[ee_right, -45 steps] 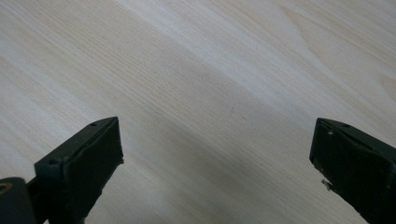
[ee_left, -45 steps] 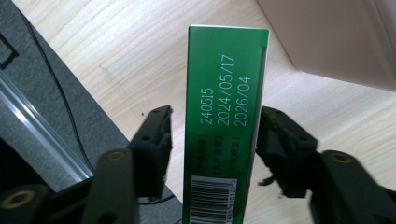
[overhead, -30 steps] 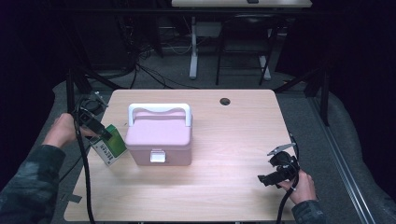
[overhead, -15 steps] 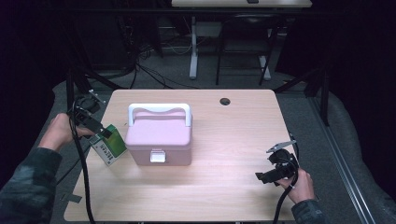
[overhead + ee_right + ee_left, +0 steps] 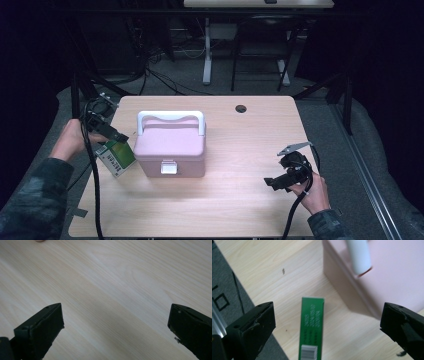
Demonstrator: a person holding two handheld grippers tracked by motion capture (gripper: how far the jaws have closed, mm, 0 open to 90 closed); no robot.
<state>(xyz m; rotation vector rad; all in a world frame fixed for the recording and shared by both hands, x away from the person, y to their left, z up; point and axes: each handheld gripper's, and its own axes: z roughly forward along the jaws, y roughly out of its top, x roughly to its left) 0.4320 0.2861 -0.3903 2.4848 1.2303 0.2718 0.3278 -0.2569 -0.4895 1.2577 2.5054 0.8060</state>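
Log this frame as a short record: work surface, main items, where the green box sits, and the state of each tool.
surface: light wooden table
main item: pink case, white handle on top, lid closed
second item: green box, lying on the table beside the case's left side
left tool: jaws just opened wide, green box between them, pads clear of it
right tool: open, nothing between the jaws, above bare table at the front right

A round dark hole sits near the wooden table's far edge; table legs stand beyond.
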